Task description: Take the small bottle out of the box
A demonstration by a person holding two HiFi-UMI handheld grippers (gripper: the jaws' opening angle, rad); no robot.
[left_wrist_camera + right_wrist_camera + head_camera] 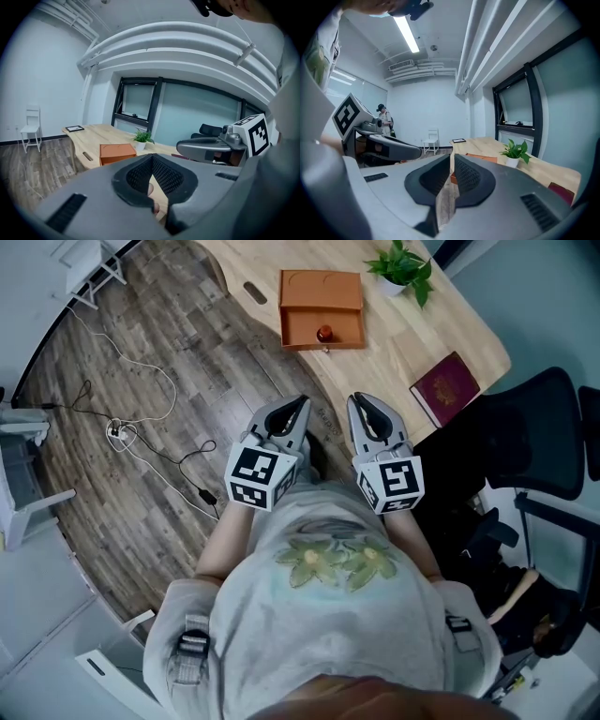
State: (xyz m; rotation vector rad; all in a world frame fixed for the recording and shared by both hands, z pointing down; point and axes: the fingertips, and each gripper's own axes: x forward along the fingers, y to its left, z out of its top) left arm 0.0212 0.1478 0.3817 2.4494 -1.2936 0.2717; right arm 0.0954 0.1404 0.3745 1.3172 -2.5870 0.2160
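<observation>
1. Left tongs (300, 401): pads together at the tips, nothing held. They are raised before the person's chest and point toward the tabletop (412, 334).
2. Right tongs (360, 397): pads together, nothing held, just beside the left tongs.
3. Bottle (324, 334): small and red, in the open compartment of the box (322, 287), on the side facing the tongs. It is well apart from both and ahead of the gap between them.
4. Box: orange, on the tabletop near its edge. A plant (403, 266) stands to its right and a book (444, 388) lies nearer the right tongs.
5. Head view only: the bottle, and cables (141, 418) on the floor.
6. Left gripper view: box and plant beyond the pads; the bottle cannot be made out.
7. Right gripper view: a sliver of the box behind the pads, plus a white chair (432, 140) and a second person (383, 119) far off.
</observation>
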